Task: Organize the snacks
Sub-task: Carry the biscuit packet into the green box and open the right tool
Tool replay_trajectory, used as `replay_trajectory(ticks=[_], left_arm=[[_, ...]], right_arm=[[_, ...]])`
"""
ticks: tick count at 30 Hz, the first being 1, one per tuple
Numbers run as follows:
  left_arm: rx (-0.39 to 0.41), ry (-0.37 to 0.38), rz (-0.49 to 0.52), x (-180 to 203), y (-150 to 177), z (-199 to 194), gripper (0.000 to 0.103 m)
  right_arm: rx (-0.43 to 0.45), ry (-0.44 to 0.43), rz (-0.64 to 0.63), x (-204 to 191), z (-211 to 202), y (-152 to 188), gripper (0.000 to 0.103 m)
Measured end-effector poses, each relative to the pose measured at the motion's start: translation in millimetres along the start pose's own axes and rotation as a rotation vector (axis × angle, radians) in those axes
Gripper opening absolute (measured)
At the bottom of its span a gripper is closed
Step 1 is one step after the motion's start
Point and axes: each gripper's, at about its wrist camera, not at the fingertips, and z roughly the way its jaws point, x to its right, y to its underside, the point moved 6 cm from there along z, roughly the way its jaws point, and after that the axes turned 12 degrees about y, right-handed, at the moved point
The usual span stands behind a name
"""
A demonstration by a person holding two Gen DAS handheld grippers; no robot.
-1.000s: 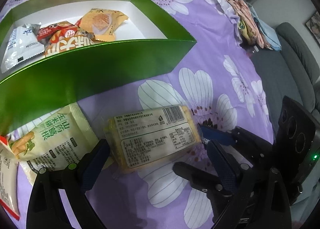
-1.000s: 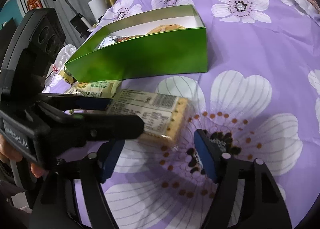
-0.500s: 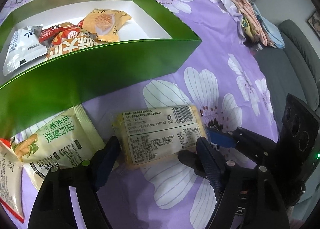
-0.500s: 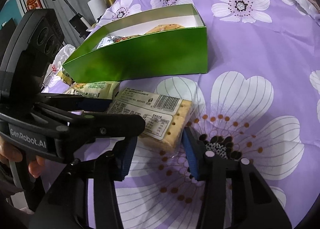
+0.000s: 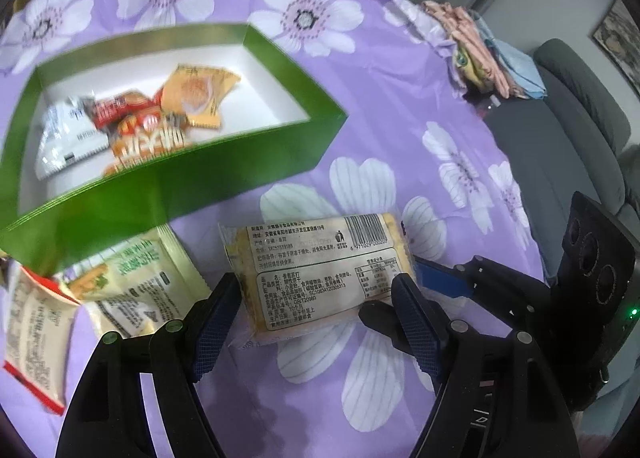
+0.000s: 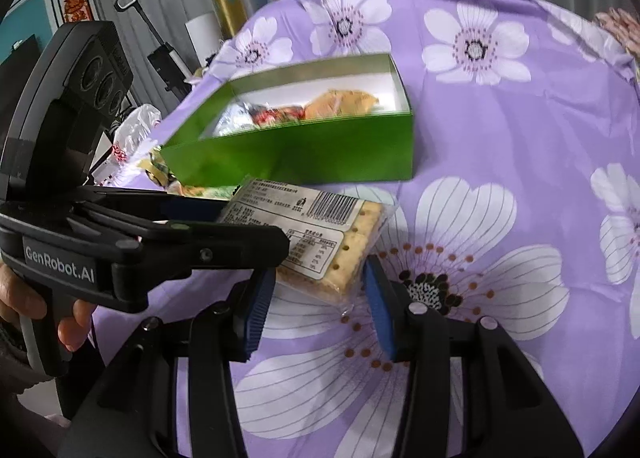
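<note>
A cracker packet with a white label is held off the purple flowered cloth. My left gripper is shut on its sides. My right gripper is shut on the packet's end, crossing the left one. An open green box with several snack packets inside sits behind the packet. It also shows in the right wrist view.
A pale green snack bag and a red-edged white packet lie on the cloth to the left, in front of the box. Folded cloths lie at the far right edge. A grey sofa stands beyond.
Both grippers closed on the cracker packet and lifted it off the cloth. The view has risen, so the box sits lower and farther.
</note>
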Motion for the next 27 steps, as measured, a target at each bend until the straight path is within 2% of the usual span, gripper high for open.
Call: replay_trajectory(ticks=[13, 27], left_arm=[[0.11, -0.02, 0.041, 9, -17, -49, 0.077], [0.176, -0.053, 0.047, -8, -40, -77, 0.077]], right_arm=[[0.099, -0.001, -0.058, -22, -27, -35, 0.046], [0.139, -0.022, -0.098, -41, -19, -71, 0.046]])
